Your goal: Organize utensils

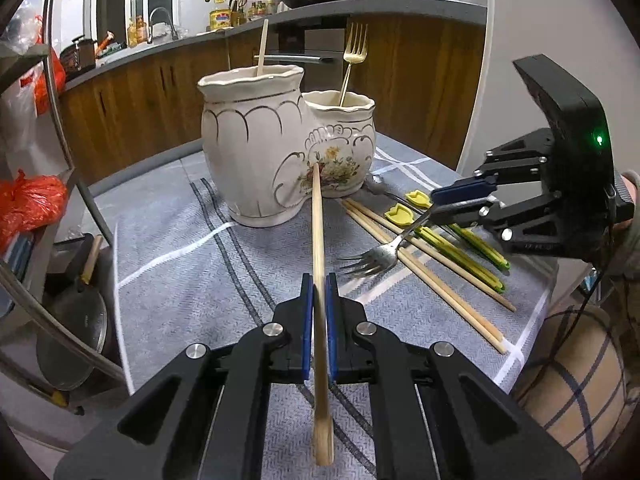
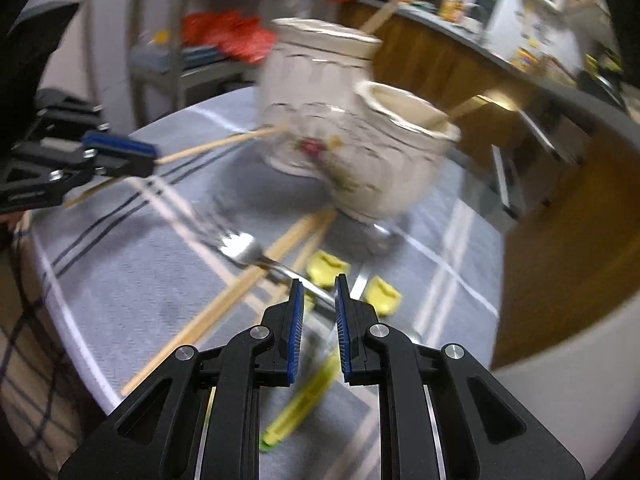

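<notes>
My left gripper (image 1: pixel 319 284) is shut on a wooden chopstick (image 1: pixel 318 220) whose tip points at the white ceramic double utensil holder (image 1: pixel 256 140). The tall pot holds a wooden stick (image 1: pixel 263 46) and the low pot a gold fork (image 1: pixel 354 52). At the right, my right gripper (image 1: pixel 434 208) grips the handle of a silver fork (image 1: pixel 374 258), tines tilted down toward the cloth. The blurred right wrist view shows the fork (image 2: pixel 240 246) running back between my right gripper (image 2: pixel 318 284) jaws, and my left gripper (image 2: pixel 154 158) with its chopstick (image 2: pixel 216 144) at the left.
On the grey striped cloth (image 1: pixel 180 280) lie a pair of wooden chopsticks (image 1: pixel 424 272), green-yellow chopsticks (image 1: pixel 472 256) with yellow rests (image 1: pixel 400 214) and another metal utensil (image 1: pixel 376 184). The table's edge runs close at the right. A rack with red bags (image 1: pixel 28 204) stands left.
</notes>
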A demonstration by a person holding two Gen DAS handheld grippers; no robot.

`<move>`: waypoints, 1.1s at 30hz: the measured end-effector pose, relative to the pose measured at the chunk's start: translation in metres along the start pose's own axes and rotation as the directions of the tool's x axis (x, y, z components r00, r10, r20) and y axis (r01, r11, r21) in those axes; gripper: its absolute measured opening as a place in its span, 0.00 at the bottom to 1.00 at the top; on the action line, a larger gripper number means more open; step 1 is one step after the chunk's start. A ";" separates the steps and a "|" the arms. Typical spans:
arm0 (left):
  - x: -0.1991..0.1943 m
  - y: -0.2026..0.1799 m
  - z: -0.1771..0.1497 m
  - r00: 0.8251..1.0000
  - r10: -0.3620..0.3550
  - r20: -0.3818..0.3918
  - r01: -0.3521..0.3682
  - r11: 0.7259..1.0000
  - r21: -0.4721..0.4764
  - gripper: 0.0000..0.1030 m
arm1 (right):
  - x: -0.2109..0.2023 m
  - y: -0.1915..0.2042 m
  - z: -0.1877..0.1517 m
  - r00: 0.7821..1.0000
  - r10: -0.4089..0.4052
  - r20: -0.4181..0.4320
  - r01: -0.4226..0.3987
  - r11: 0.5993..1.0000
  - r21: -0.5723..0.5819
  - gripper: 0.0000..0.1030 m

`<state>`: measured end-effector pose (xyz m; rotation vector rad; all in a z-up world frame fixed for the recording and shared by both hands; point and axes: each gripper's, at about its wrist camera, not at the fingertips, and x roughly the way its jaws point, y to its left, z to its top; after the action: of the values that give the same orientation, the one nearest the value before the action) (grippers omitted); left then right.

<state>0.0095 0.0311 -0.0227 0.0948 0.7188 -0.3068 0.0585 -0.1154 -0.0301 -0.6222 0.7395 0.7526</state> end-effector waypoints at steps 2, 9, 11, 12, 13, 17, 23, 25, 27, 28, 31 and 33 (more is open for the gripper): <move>0.001 0.001 -0.001 1.000 -0.016 -0.001 0.016 1.000 -0.003 0.06 | 0.006 0.004 0.006 0.999 0.027 -0.028 -0.029 0.998 -0.052 0.16; 0.004 0.008 -0.003 0.999 -0.052 -0.009 0.052 0.998 -0.017 0.06 | 0.025 0.003 0.021 0.986 0.084 -0.144 -0.107 0.981 -0.160 0.23; 0.006 0.009 -0.004 0.998 -0.059 -0.013 0.059 0.998 -0.018 0.06 | 0.031 0.003 0.025 0.978 0.097 -0.182 -0.131 0.974 -0.186 0.23; 0.007 0.009 -0.004 0.998 -0.062 -0.015 0.062 0.998 -0.019 0.06 | 0.034 0.003 0.027 0.975 0.107 -0.195 -0.144 0.971 -0.190 0.23; 0.008 0.009 -0.004 0.998 -0.067 -0.016 0.066 0.998 -0.021 0.06 | 0.037 0.002 0.029 0.968 0.125 -0.219 -0.169 0.966 -0.195 0.23; 0.009 0.011 -0.003 0.997 -0.080 -0.017 0.079 0.997 -0.023 0.06 | 0.043 -0.004 0.035 0.948 0.169 -0.269 -0.223 0.957 -0.185 0.20; 0.010 0.011 -0.003 0.996 -0.085 -0.018 0.085 0.996 -0.023 0.06 | 0.038 0.004 0.037 0.946 0.169 -0.277 -0.230 0.951 -0.205 0.08; 0.010 0.011 -0.003 0.996 -0.086 -0.014 0.085 0.996 -0.024 0.06 | 0.032 0.006 0.038 0.952 0.177 -0.250 -0.228 0.955 -0.191 0.06; 0.007 0.012 -0.002 0.996 -0.086 -0.004 0.086 0.996 -0.026 0.06 | 0.023 0.006 0.039 0.963 0.184 -0.196 -0.218 0.961 -0.170 0.06; 0.005 0.012 -0.003 0.996 -0.086 0.001 0.086 0.996 -0.025 0.06 | 0.018 0.005 0.038 0.969 0.177 -0.169 -0.204 0.967 -0.153 0.06; -0.002 0.011 -0.002 0.996 -0.084 0.024 0.084 0.996 -0.018 0.06 | 0.003 0.000 0.033 0.982 0.167 -0.087 -0.175 0.979 -0.102 0.06; -0.007 0.011 -0.002 0.996 -0.072 0.044 0.073 0.997 -0.014 0.06 | -0.004 -0.005 0.026 0.986 0.158 -0.050 -0.162 0.984 -0.075 0.06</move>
<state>0.0068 0.0437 -0.0204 0.0471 0.6826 -0.3714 0.0702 -0.1010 -0.0100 -0.6575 0.8098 0.9224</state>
